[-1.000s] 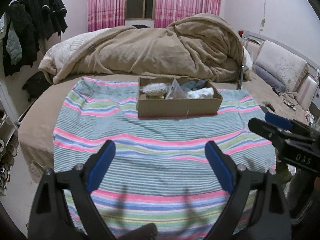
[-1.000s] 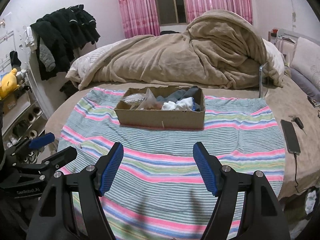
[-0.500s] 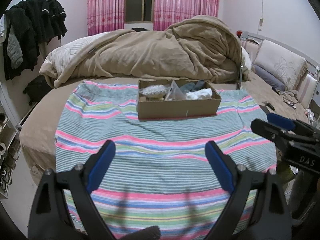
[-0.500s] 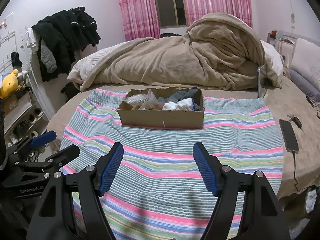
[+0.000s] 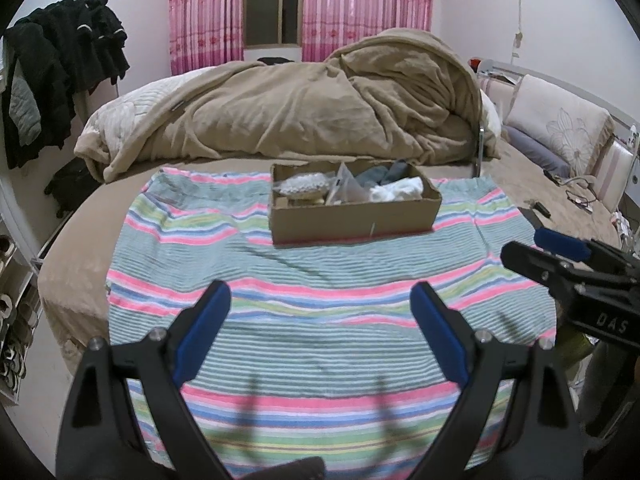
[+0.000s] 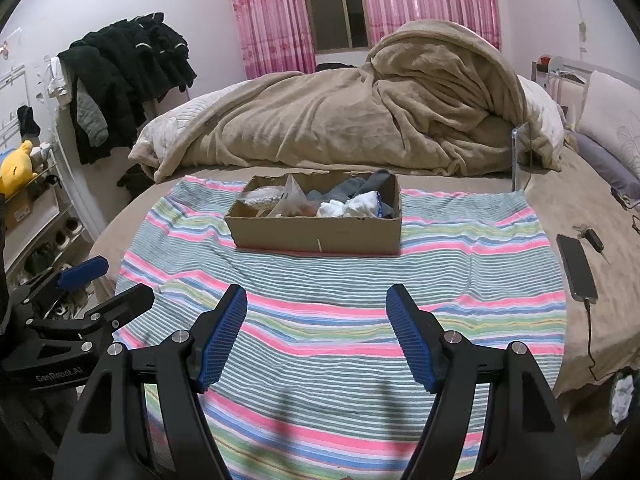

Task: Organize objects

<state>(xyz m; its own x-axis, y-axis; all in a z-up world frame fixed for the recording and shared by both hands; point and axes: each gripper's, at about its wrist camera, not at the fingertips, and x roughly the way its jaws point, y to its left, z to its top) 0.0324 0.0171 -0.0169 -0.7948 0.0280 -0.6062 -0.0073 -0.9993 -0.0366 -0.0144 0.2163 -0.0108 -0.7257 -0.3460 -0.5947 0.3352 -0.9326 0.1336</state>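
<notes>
Cardboard is what I have to deal with: the box (image 5: 354,216) sits in the upper middle of both views, on the far part of the striped towel (image 5: 320,292), well apart from my fingers. My left gripper (image 5: 320,320) is spread wide with nothing between the blue pads, and my right gripper (image 6: 316,320) is the same, wide and empty, low in the frame above the near stripes.

As I judge it, the trouble lies in the jumble inside. A clear bag (image 6: 290,196) leans against a white bundle (image 6: 348,206) and grey cloth (image 6: 360,186), with a pale beaded packet (image 6: 260,198) at the left end. If I reach in carelessly I could pinch two things at once, or drag the bag out along with the cloth. The thin box walls look light, so a pull on something snagged might tip or slide the whole box across the towel. The towel itself is loose and wrinkled, and could bunch up if a fingertip catches it. At the right edge of the right view a phone (image 6: 576,266) lies on its cable, near the towel's border, and a wide swing could knock it.
</notes>
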